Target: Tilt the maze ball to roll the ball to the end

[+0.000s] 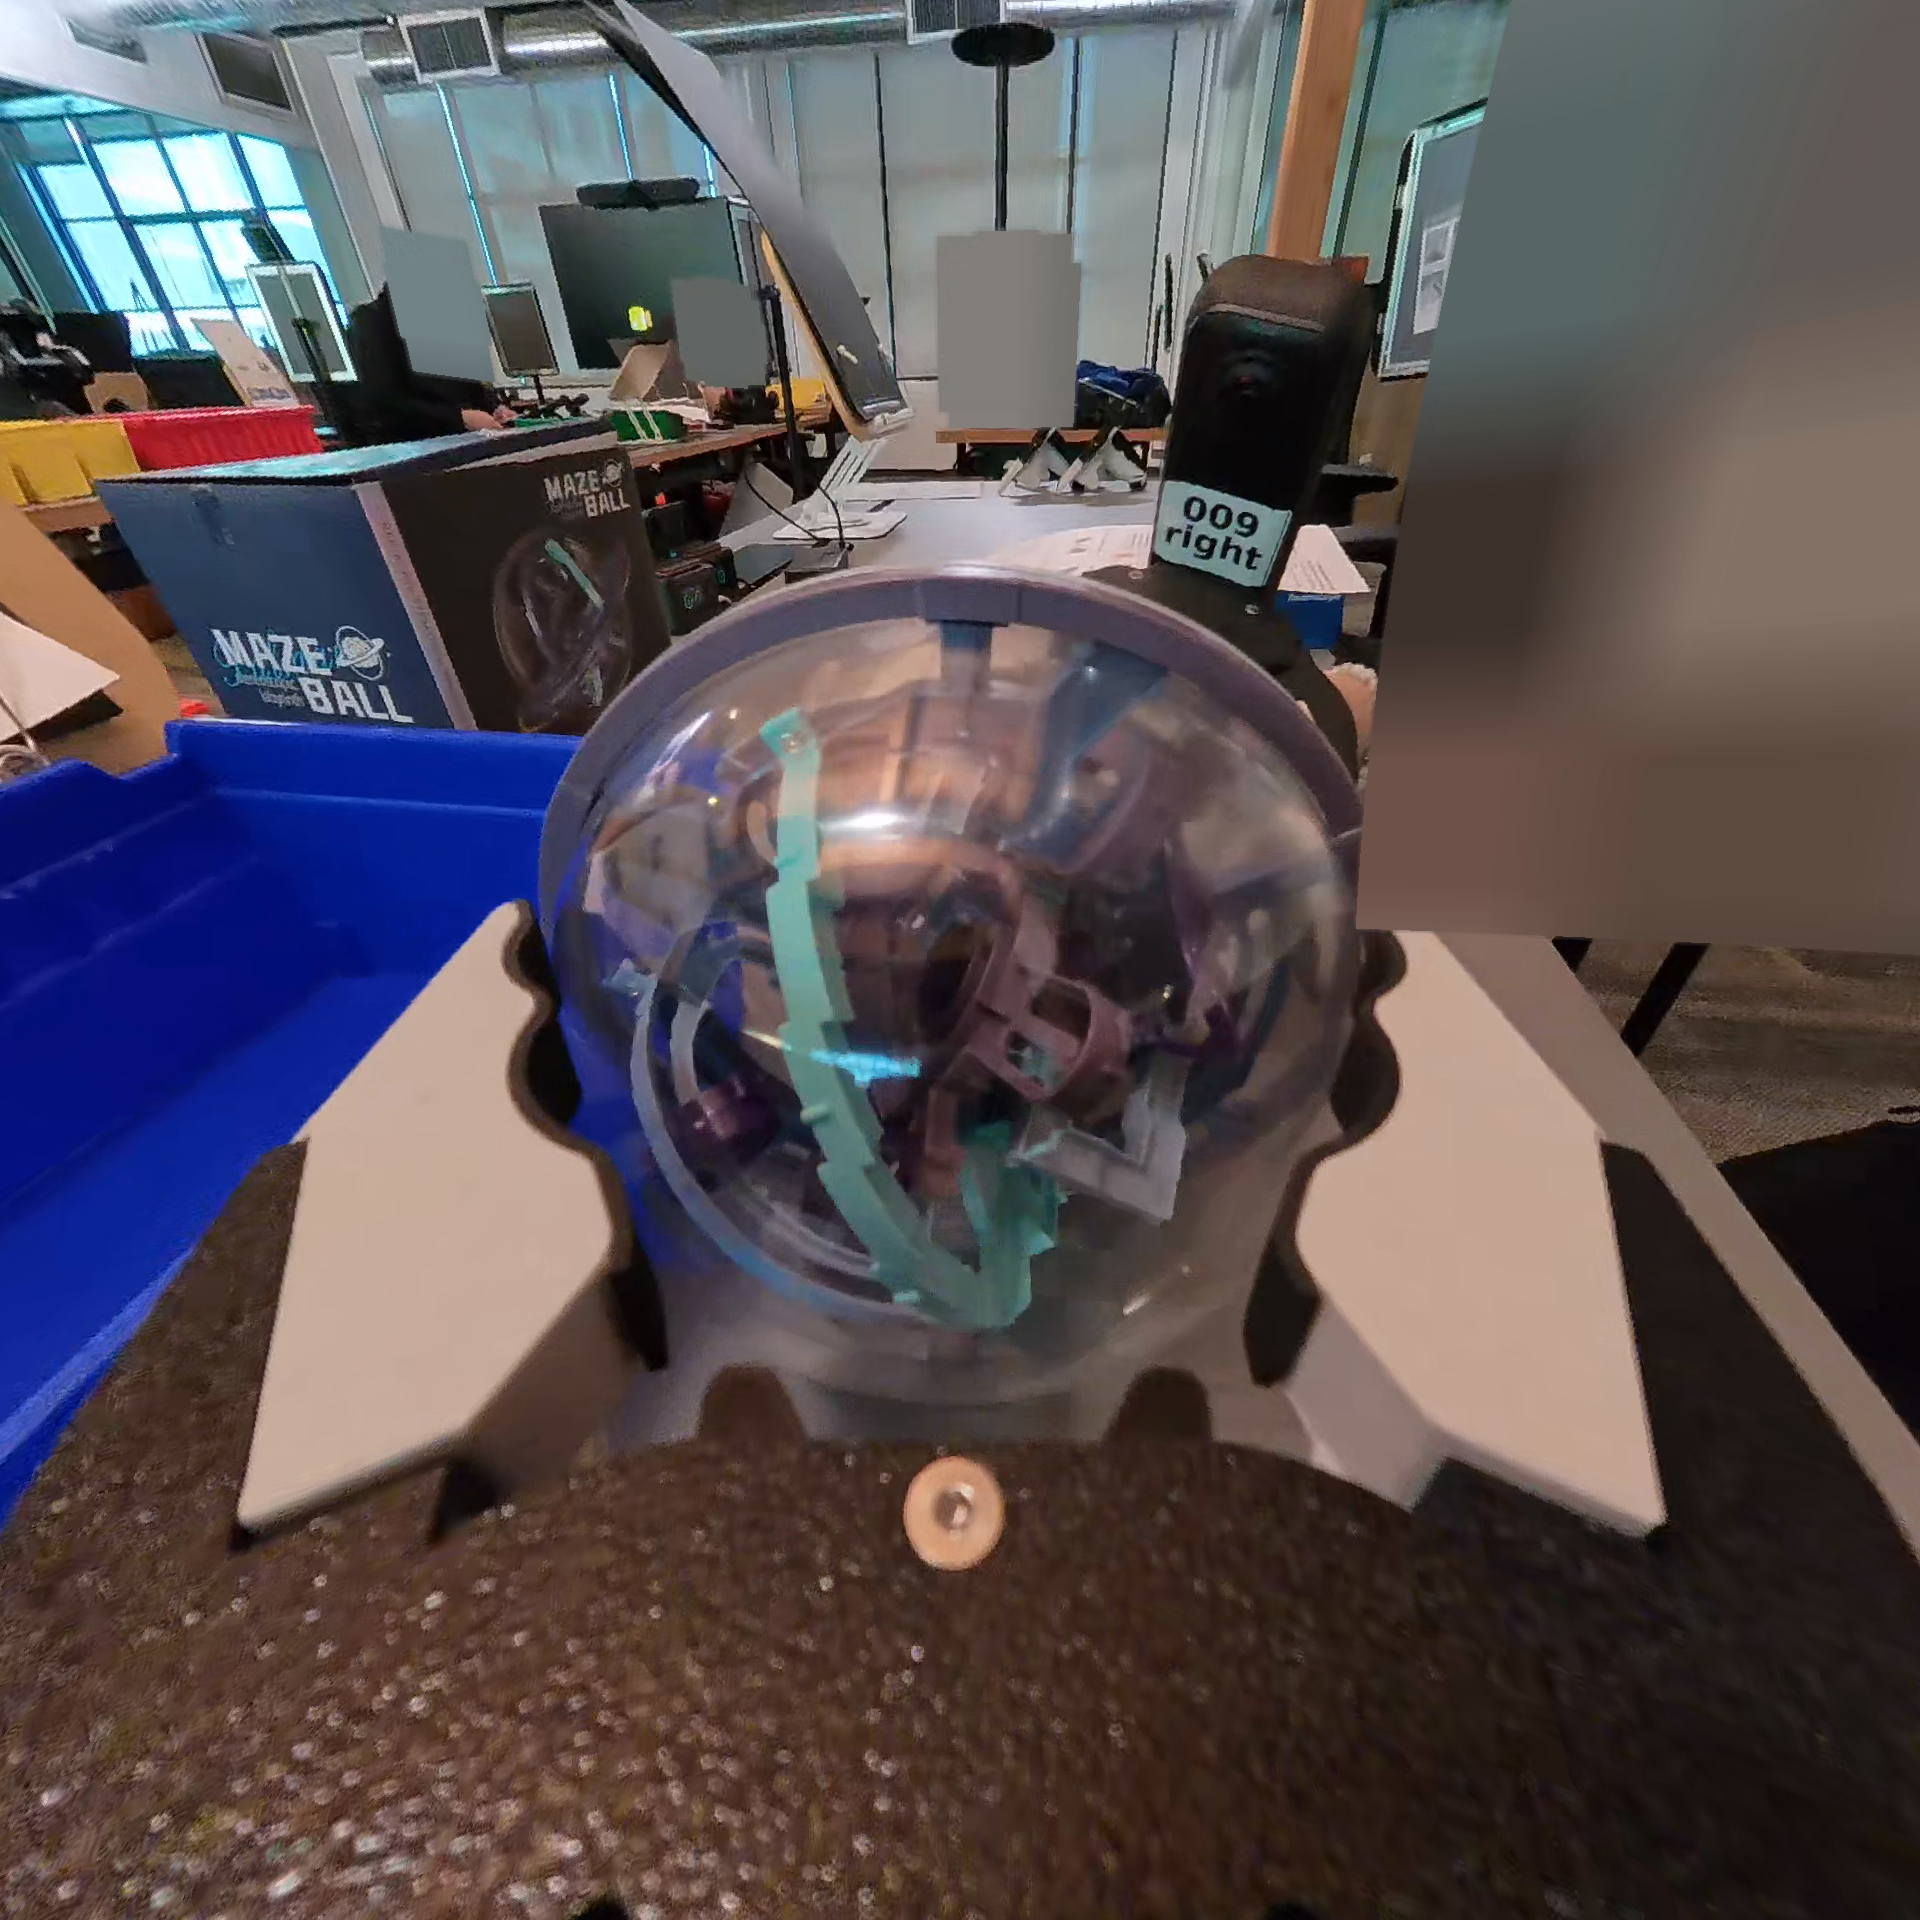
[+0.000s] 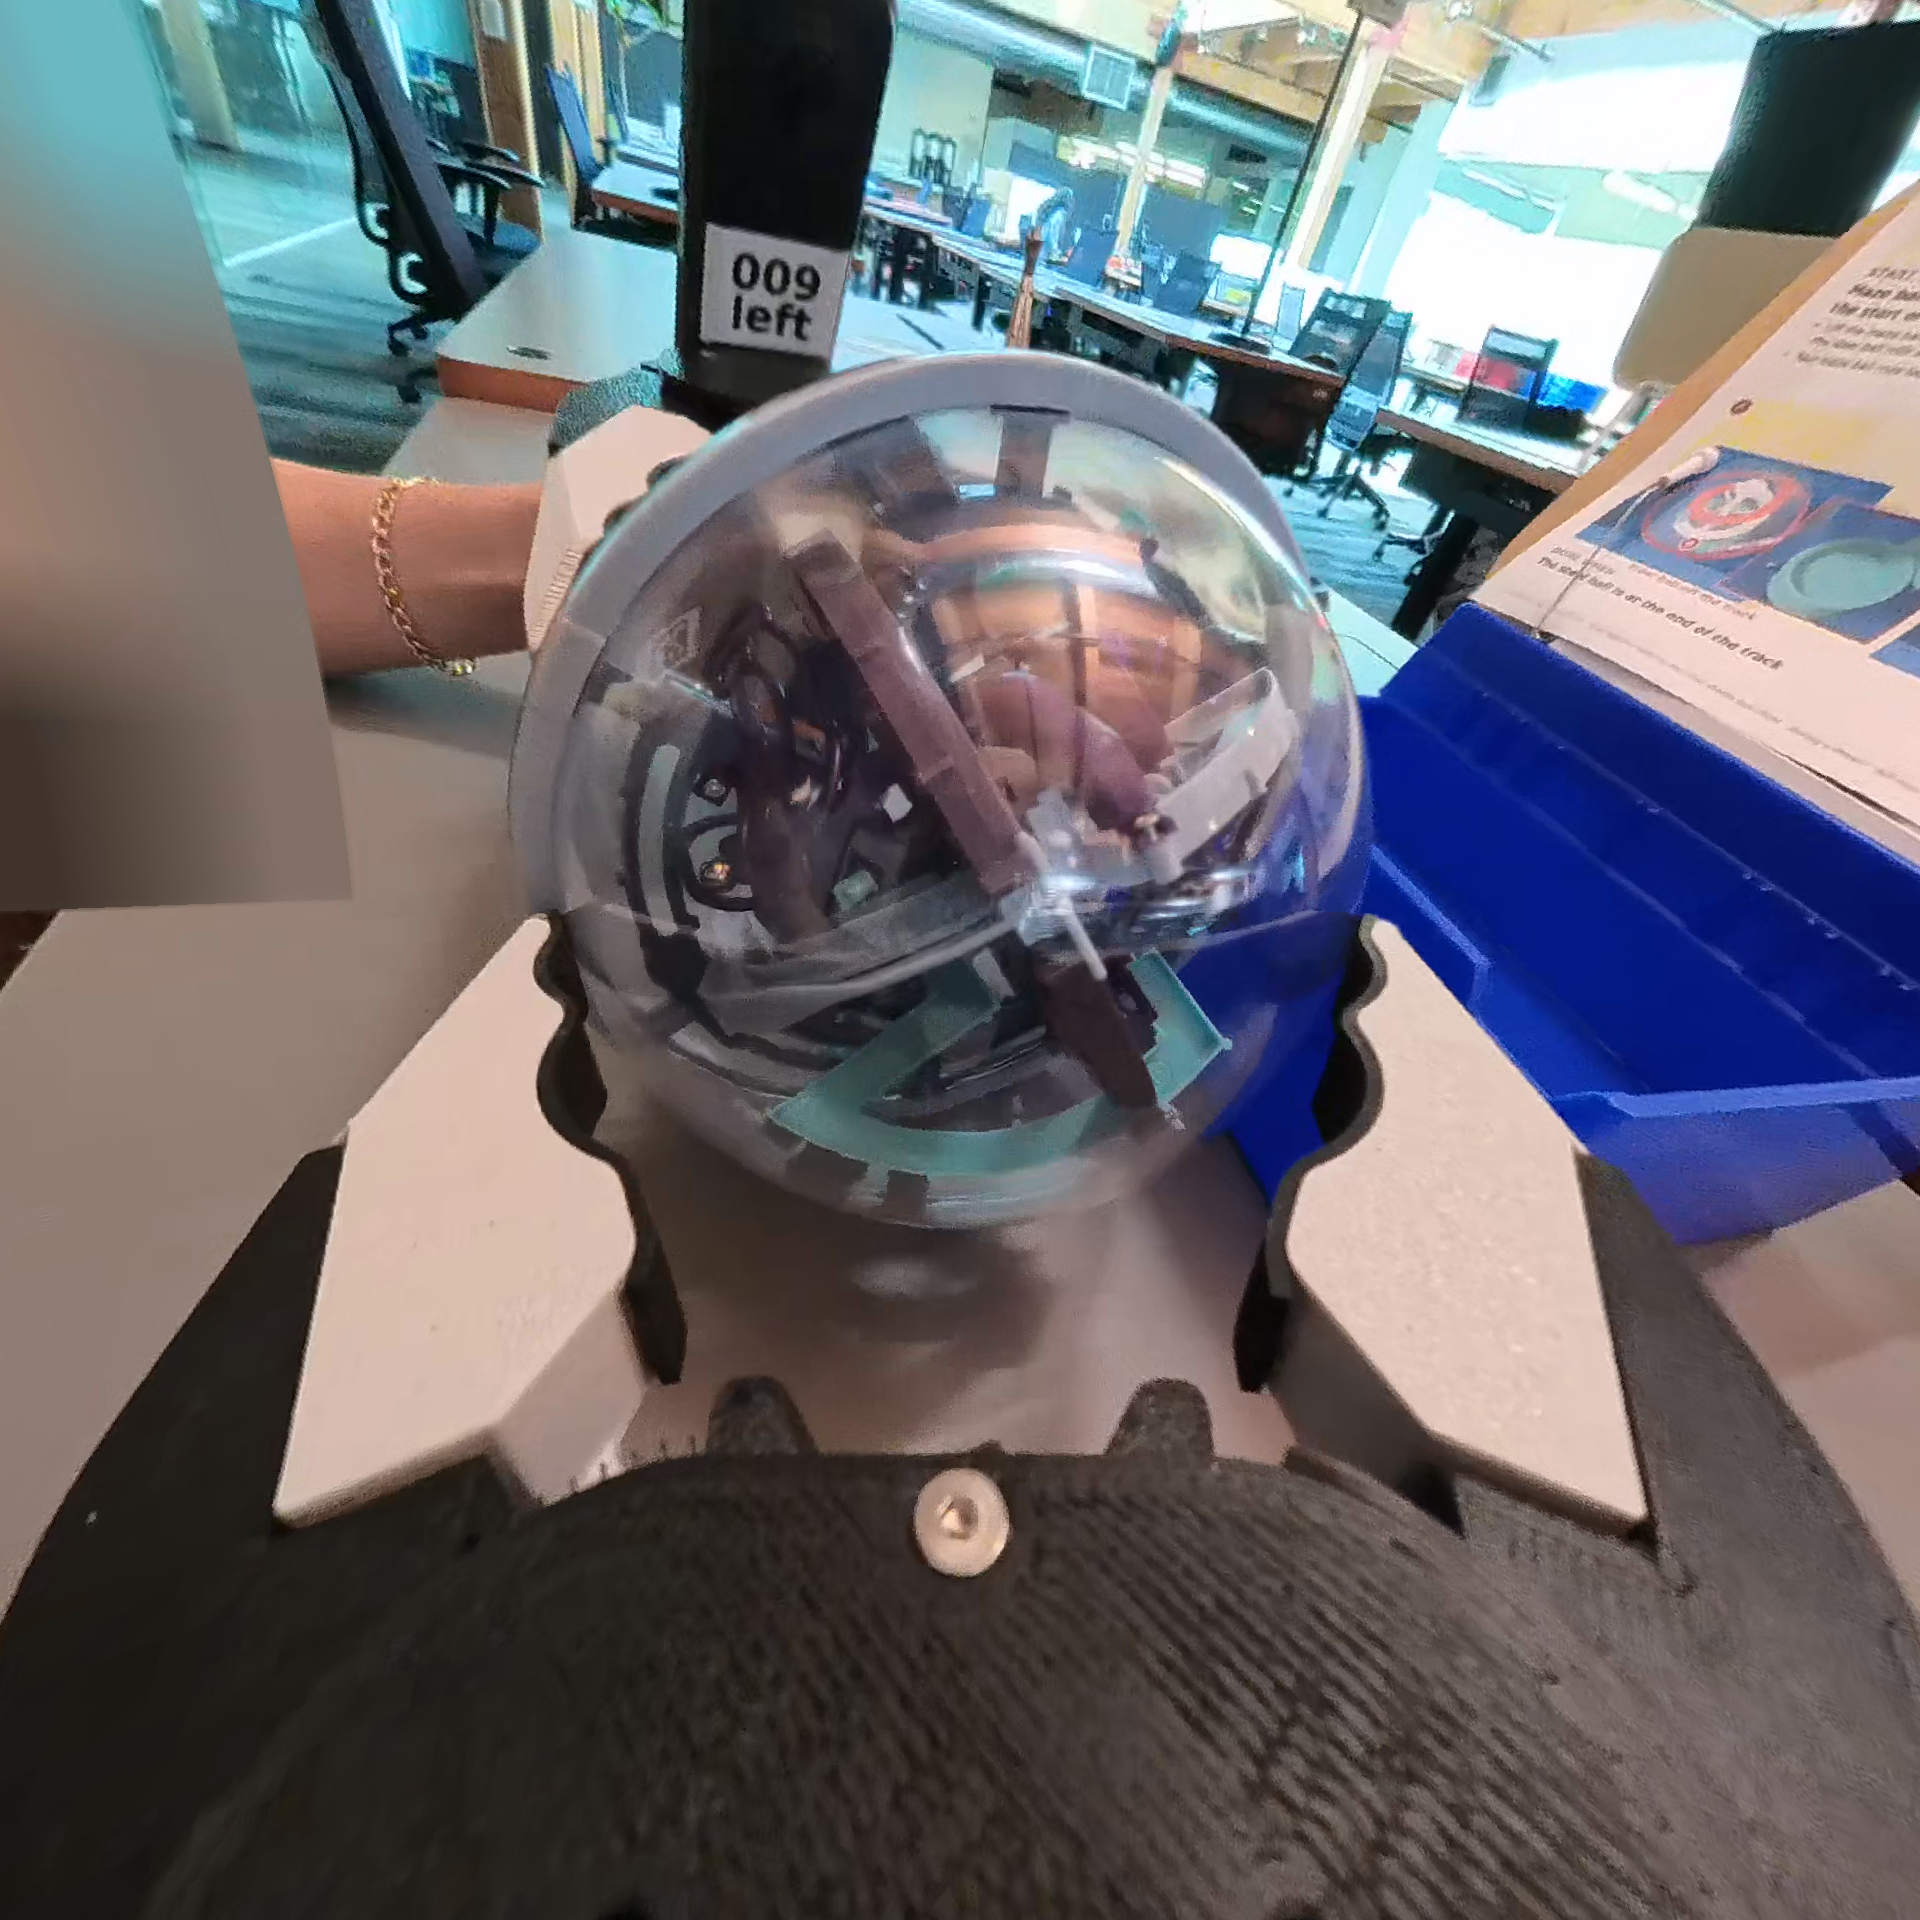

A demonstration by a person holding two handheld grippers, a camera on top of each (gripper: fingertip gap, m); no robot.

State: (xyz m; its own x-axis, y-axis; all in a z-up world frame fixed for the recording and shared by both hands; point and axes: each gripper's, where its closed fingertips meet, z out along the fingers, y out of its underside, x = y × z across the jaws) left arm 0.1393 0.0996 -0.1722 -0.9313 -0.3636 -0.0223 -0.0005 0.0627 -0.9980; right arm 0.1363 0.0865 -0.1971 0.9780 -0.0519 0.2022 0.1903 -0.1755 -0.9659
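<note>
Both hand-held grippers clamp maze ball [image 1: 951, 966] | bracelet wrist [image 2: 416, 571] right-view only

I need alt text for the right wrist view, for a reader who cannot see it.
A clear maze ball sits gripped between the right gripper fingers, above a grey table. The left gripper holds its far side; a blue bin stands at right.

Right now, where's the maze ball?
The maze ball is centred in both wrist views, held off the table between the left gripper and right gripper from opposite sides, with the blue bin just beside it.
</note>
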